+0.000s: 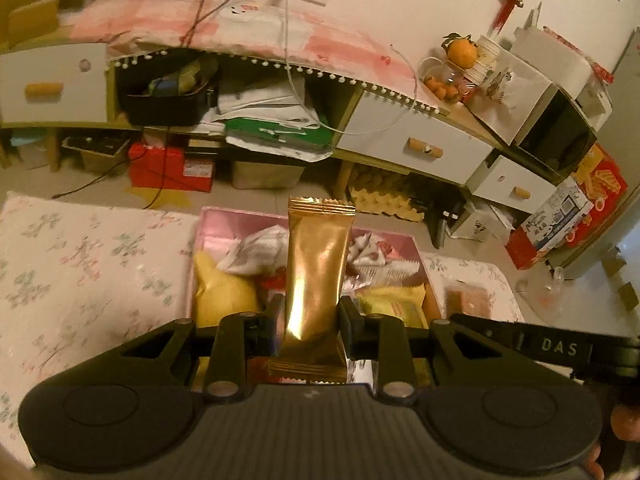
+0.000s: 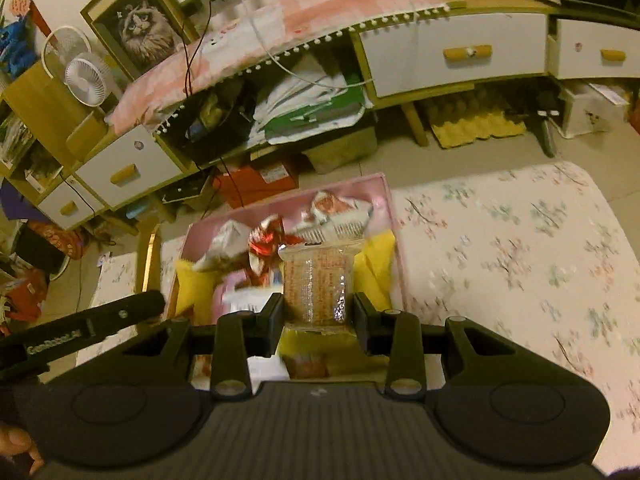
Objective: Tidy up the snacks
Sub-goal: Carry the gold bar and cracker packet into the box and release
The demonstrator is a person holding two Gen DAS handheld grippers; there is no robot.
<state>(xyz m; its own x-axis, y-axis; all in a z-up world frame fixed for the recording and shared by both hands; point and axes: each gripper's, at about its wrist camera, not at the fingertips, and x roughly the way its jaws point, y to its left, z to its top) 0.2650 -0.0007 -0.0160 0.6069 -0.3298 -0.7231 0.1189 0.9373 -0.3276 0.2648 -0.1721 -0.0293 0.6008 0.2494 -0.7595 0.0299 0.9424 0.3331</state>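
My left gripper (image 1: 310,312) is shut on a long gold foil snack packet (image 1: 318,264), which stands upright between the pads above a pink box (image 1: 240,220). The box holds several snacks, among them yellow packets (image 1: 222,294) and white-and-red wrappers (image 1: 260,250). In the right wrist view my right gripper (image 2: 318,310) is shut on a clear packet of orange-brown biscuit (image 2: 318,284), held over the same pink box (image 2: 384,196). The other gripper's black arm (image 2: 80,328) shows at the lower left there.
The box rests on a floral cloth (image 2: 520,264) covering a low surface. Beyond it stands a long cabinet with white drawers (image 1: 412,148), an open shelf of papers (image 1: 272,116) and cables. Red boxes (image 1: 172,168) and an egg tray (image 1: 384,196) sit on the floor.
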